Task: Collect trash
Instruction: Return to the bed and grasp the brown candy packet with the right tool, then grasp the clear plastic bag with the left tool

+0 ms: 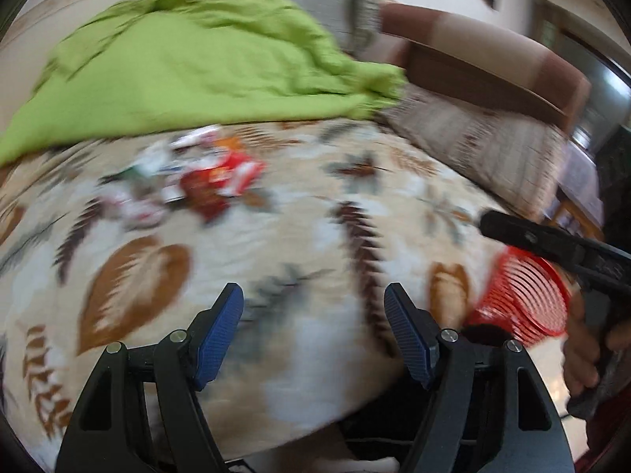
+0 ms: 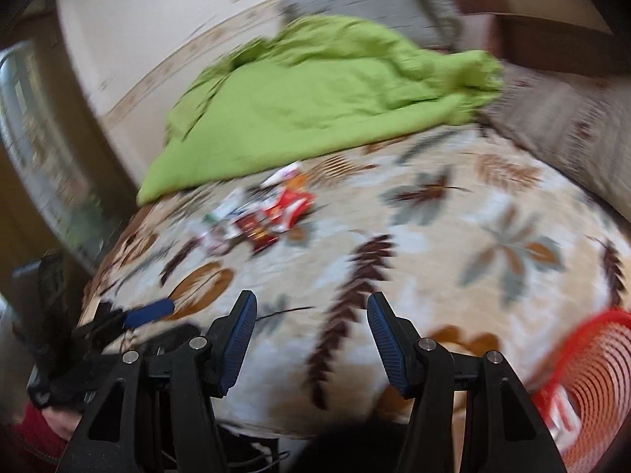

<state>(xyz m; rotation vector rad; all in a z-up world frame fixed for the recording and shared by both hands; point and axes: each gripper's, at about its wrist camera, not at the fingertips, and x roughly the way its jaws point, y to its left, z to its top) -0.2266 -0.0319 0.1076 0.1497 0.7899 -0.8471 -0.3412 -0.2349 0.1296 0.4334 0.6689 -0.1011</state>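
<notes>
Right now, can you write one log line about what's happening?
left gripper: open, empty | right gripper: open, empty | snack wrappers: piled on leaf-print bedspread | red slatted basket: right of bed edge

My left gripper [image 1: 313, 331] has black angular arms, each with a triangular cutout, silver round screw heads at the joints and ribbed blue pads [image 1: 219, 335] on its fingers. My right gripper [image 2: 311, 341] is built the same. At seven o'clock in the right wrist view, a dark red sleeve [image 2: 29, 435] shows.
</notes>
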